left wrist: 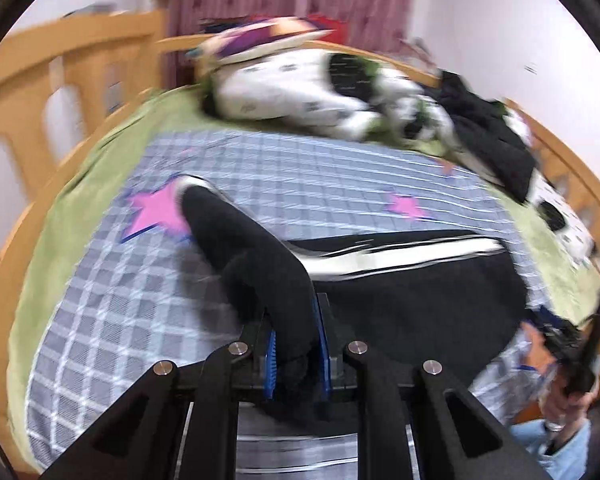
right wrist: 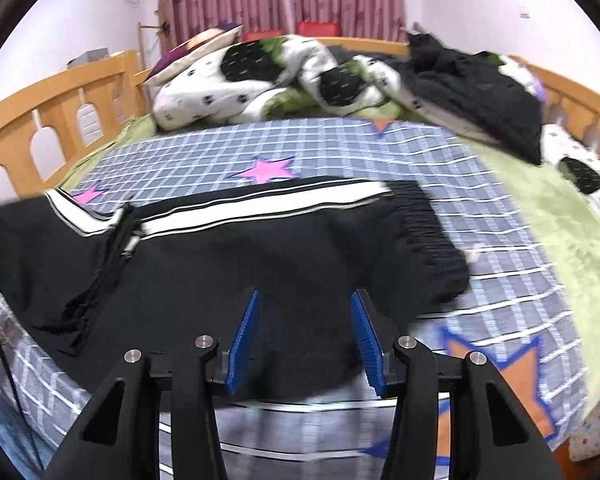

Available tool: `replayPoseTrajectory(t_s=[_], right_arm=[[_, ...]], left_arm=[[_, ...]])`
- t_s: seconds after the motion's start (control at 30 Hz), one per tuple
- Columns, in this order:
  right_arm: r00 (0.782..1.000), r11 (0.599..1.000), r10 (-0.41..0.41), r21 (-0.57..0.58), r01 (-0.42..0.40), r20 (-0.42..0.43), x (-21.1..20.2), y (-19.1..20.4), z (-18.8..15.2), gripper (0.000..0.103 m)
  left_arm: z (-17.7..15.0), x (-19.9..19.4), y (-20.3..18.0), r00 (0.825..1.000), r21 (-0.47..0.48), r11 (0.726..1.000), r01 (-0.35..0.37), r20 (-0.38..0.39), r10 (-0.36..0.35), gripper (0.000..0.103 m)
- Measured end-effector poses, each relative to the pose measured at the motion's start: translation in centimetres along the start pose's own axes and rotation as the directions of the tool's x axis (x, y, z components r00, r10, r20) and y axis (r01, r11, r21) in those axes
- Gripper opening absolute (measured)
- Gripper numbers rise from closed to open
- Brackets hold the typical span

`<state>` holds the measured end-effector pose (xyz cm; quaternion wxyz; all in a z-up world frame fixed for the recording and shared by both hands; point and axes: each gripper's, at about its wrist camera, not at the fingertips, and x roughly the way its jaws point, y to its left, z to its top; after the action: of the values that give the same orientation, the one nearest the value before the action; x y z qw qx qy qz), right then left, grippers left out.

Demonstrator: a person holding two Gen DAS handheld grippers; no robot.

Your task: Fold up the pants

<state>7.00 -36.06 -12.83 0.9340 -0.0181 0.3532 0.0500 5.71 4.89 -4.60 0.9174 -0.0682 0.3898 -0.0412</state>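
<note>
Black pants (right wrist: 260, 256) with a white side stripe (right wrist: 260, 208) lie across the checked sheet, their gathered waistband (right wrist: 432, 232) to the right. In the left wrist view my left gripper (left wrist: 296, 320) is shut on a bunched fold of one leg of the pants (left wrist: 236, 240), which rises off the bed. The same lifted leg shows at the left edge of the right wrist view (right wrist: 28, 240). My right gripper (right wrist: 305, 294) hovers open over the black cloth near the front edge, with nothing pinched between its blue pads (right wrist: 244, 332). A hand (left wrist: 560, 400) holds that gripper.
The grey-blue checked sheet (right wrist: 340, 152) with pink and orange stars covers a green blanket (right wrist: 540, 208). A crumpled white, black and green quilt (right wrist: 228, 80), a pillow (right wrist: 196, 48) and a black garment (right wrist: 480, 92) are heaped at the far side. Wooden rails (right wrist: 40, 128) border the bed.
</note>
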Motion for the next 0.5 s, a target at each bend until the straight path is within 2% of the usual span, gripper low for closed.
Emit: replayPoseTrajectory(t_s=[0.13, 0.27, 0.33, 0.43, 0.5], right_arm=[[1.000, 0.997, 0.000, 0.076, -0.001, 0.023, -1.3, -3.6, -0.5, 0.047], [1.000, 0.986, 0.010, 0.165, -0.015, 0.030, -2.1, -6.8, -1.0, 0.047], [1.000, 0.983, 0.006, 0.184, -0.011, 0.029, -2.3, -7.8, -1.1, 0.047], [1.000, 0.980, -0.008, 0.197, 0.003, 0.025, -2.3, -8.4, -1.0, 0.047], [1.000, 0.975, 0.012, 0.221, -0.017, 0.025, -2.3, -8.8, -1.0, 0.047]], left_arm=[[0.9, 1.9, -8.9, 0.997, 0.096, 0.992, 0.082, -0.012, -0.081, 0.015], [-0.6, 7.0, -17.4, 0.982, 0.142, 0.974, 0.178, -0.081, -0.168, 0.015], [-1.9, 9.0, -20.1, 0.976, 0.145, 0.967, 0.209, -0.098, -0.196, 0.015], [-4.2, 13.1, -22.8, 0.953, 0.101, 0.961, 0.257, -0.189, -0.235, 0.015], [-5.6, 14.0, -23.4, 0.953, 0.122, 0.965, 0.234, -0.226, -0.202, 0.016]])
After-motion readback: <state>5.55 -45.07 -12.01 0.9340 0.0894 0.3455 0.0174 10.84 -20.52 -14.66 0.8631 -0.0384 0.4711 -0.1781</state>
